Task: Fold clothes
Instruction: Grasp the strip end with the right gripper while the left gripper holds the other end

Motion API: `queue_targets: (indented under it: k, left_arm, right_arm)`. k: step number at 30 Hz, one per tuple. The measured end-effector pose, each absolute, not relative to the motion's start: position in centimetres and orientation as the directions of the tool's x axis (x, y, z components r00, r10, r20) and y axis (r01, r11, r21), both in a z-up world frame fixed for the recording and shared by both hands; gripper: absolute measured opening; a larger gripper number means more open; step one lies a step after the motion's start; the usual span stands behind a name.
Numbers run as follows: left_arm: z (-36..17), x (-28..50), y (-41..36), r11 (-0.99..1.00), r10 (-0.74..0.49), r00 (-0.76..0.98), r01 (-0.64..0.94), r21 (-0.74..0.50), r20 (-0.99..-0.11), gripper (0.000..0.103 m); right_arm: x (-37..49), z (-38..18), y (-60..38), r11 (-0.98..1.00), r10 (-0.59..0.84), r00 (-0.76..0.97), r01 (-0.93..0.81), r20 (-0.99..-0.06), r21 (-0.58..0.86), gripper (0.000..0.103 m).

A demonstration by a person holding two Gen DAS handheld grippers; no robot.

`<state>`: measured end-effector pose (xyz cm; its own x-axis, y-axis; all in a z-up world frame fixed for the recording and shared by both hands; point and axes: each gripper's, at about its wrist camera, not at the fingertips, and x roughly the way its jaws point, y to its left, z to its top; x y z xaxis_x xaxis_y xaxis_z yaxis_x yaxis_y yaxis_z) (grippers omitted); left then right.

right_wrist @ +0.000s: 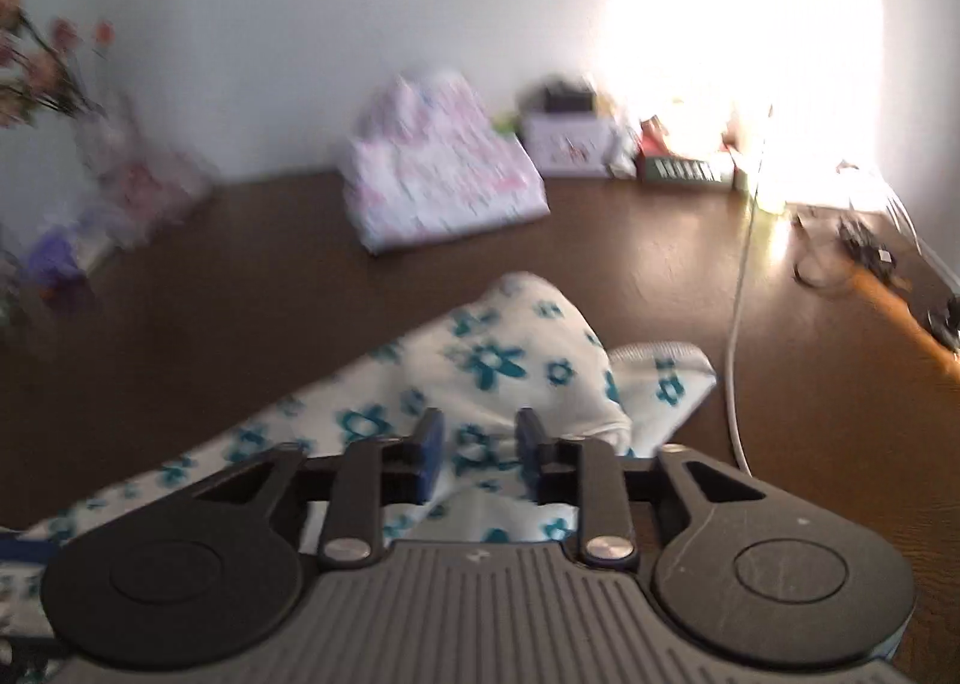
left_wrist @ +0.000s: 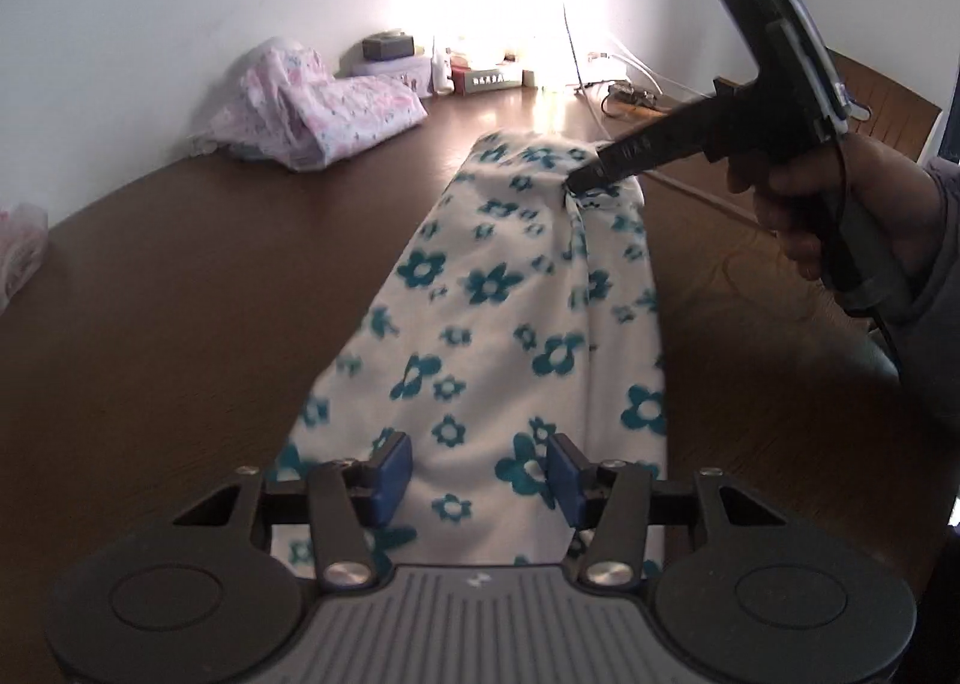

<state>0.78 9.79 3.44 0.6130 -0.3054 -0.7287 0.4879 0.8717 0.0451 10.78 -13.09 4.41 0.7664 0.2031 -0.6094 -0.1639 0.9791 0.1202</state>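
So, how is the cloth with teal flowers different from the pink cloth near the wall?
The teal-flowered cloth lies stretched out long in the middle of the table; the pink-patterned cloth sits bunched in a heap against the wall. The teal-flowered cloth lies between both grippers' fingers; nothing touches the pink-patterned cloth. Both are white-based prints.

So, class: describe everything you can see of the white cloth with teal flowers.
The white cloth with teal flowers looks like soft fabric, folded into a long narrow strip on the brown table. Its far end is bunched, a hemmed edge showing beside it. The right gripper meets that end; the left gripper stands open over the near end.
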Motion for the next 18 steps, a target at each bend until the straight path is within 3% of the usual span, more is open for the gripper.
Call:
queue_targets:
  k: [2,4,6,8,9,12,13,18]
  left_arm:
    - [5.6,1.7,10.0,0.862,-0.317,0.640,0.502,0.069,-0.701,0.053]
    - [7.2,3.9,9.5,0.851,-0.315,0.652,0.516,0.099,-0.690,0.069]
    - [7.2,7.3,7.9,0.831,-0.319,0.641,0.544,0.119,-0.698,0.069]
    - [6.1,10.4,6.3,0.797,-0.345,0.606,0.592,0.117,-0.716,0.065]
    - [5.3,11.6,5.6,0.776,-0.360,0.583,0.620,0.113,-0.728,0.062]
    - [3.1,15.1,4.1,0.735,-0.374,0.513,0.672,0.090,-0.772,0.022]
    - [2.3,15.9,3.9,0.743,-0.363,0.497,0.665,0.078,-0.788,0.012]
    - [1.3,19.5,3.7,0.860,-0.292,0.586,0.506,0.061,-0.756,0.010]
  right_arm:
    - [9.3,4.4,-13.5,0.983,0.184,0.779,-0.143,-0.599,0.115,0.047]
    - [9.7,3.6,-14.0,0.983,0.178,0.766,-0.114,-0.618,0.143,0.043]
    - [10.9,2.7,-14.0,0.979,0.193,0.738,-0.103,-0.646,0.175,0.021]
    - [11.8,2.2,-13.7,0.981,0.185,0.725,-0.100,-0.663,0.164,0.016]
    - [12.4,2.1,-13.6,0.982,0.184,0.719,-0.103,-0.671,0.159,0.013]
    - [14.9,1.7,-13.2,0.981,0.192,0.699,-0.117,-0.689,0.154,0.011]
    - [16.3,1.6,-13.3,0.981,0.189,0.697,-0.111,-0.692,0.156,0.011]
    - [25.6,1.4,-13.2,0.984,0.174,0.698,-0.093,-0.695,0.153,0.011]
